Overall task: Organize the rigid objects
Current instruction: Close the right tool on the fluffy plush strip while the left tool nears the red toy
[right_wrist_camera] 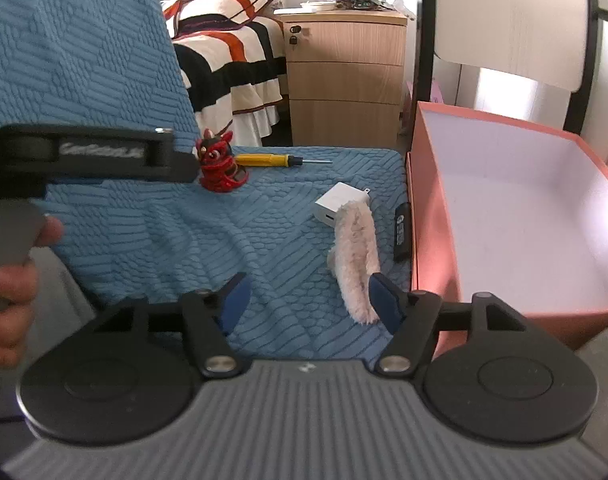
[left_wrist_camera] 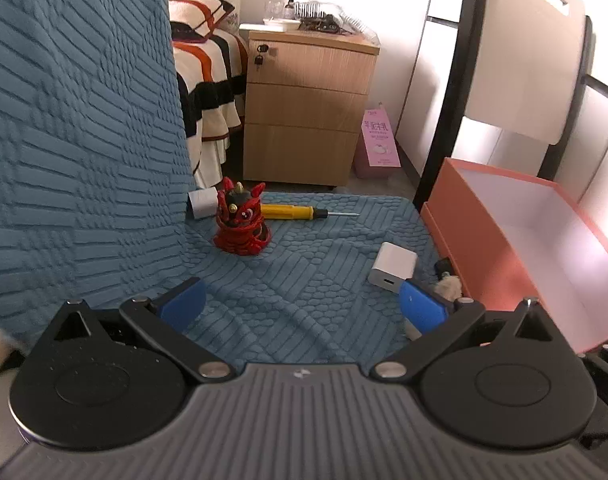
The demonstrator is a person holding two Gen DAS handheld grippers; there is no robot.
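Note:
On the blue textured seat cover lie a red dragon figurine [left_wrist_camera: 242, 220] [right_wrist_camera: 220, 168], a yellow screwdriver [left_wrist_camera: 300, 212] [right_wrist_camera: 274, 160], a white charger cube [left_wrist_camera: 392, 267] [right_wrist_camera: 337, 205], a small white roll [left_wrist_camera: 203, 202], a fluffy beige piece [right_wrist_camera: 355, 252] and a black stick-shaped item [right_wrist_camera: 401, 231]. An orange box [left_wrist_camera: 483, 248] [right_wrist_camera: 427, 216] with a white inside stands open at the right. My left gripper [left_wrist_camera: 302, 306] is open and empty above the seat. My right gripper [right_wrist_camera: 307, 300] is open and empty, its right finger beside the fluffy piece.
The blue backrest [left_wrist_camera: 76, 128] rises at the left. A wooden drawer cabinet [left_wrist_camera: 307, 108], a striped bed [left_wrist_camera: 212, 80], a pink bag [left_wrist_camera: 377, 140] and a chair [left_wrist_camera: 523, 52] stand behind. The hand holding the left gripper [right_wrist_camera: 8, 280] shows in the right wrist view.

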